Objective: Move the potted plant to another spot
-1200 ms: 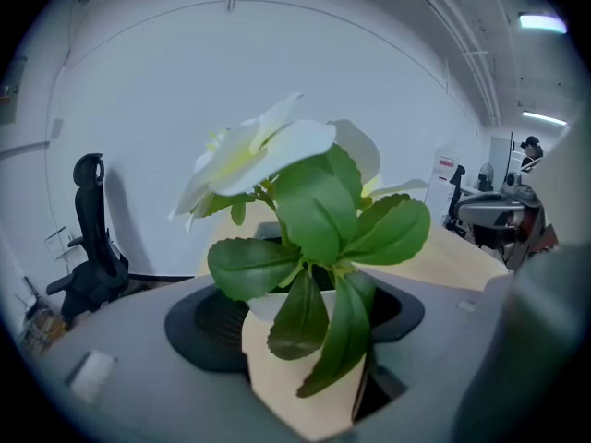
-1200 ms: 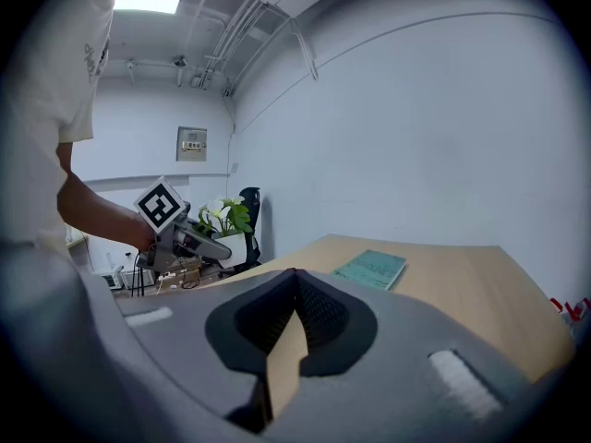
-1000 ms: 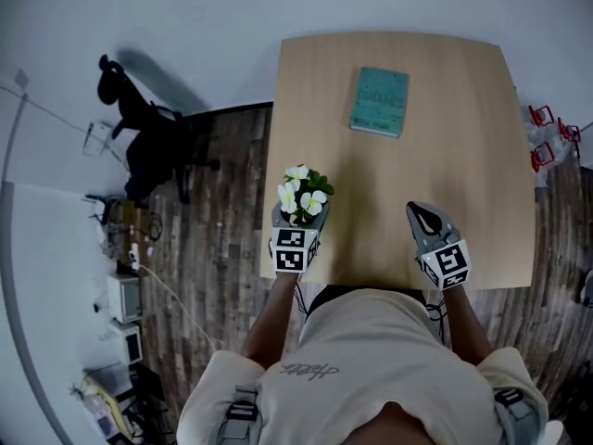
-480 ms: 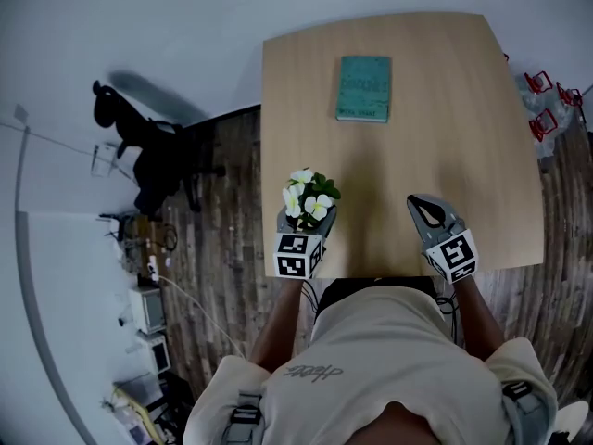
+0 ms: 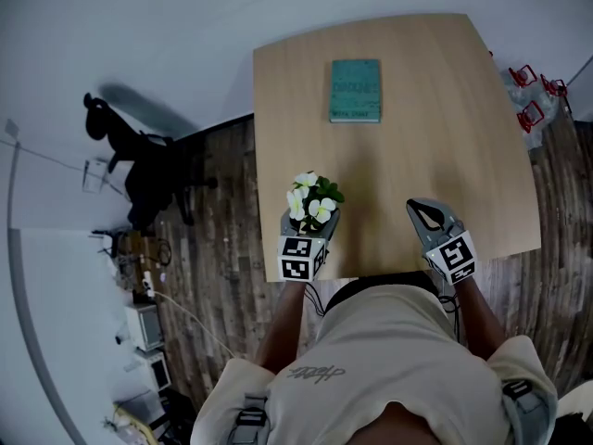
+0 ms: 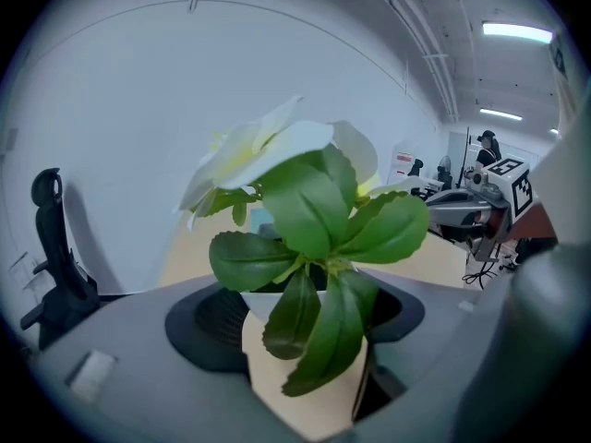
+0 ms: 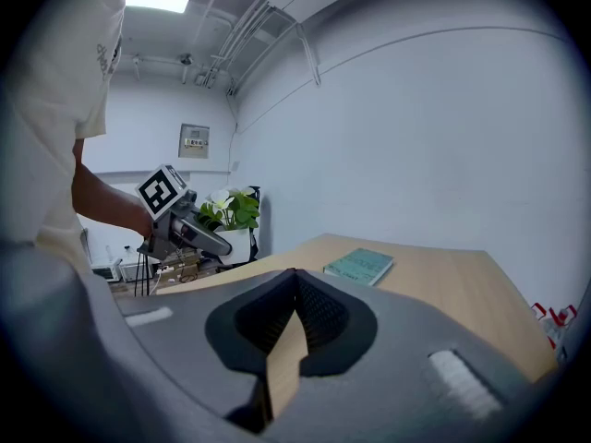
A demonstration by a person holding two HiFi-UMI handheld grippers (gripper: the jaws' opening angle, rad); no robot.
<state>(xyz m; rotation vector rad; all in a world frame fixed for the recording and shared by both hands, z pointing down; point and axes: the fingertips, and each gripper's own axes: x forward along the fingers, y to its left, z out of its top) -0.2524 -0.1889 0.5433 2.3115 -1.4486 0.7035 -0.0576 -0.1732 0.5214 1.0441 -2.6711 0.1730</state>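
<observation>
1. The left gripper (image 5: pixel 309 232) is clamped on the potted plant (image 5: pixel 312 199). In the left gripper view its jaws press on either side of the white pot (image 6: pixel 263 305), with green leaves and white flowers rising above them.
2. The potted plant sits at the table's (image 5: pixel 445 128) near-left corner, right at the left edge. Whether the pot rests on the table or hangs just above it cannot be told.
3. The right gripper (image 5: pixel 427 214) is over the table's near edge, toward the right. Its jaws meet at the tips with nothing between them.
4. A teal book (image 5: pixel 355 90) lies flat on the table's far half.
5. A black office chair (image 5: pixel 139 170) stands on the floor, off the table's left side.
</observation>
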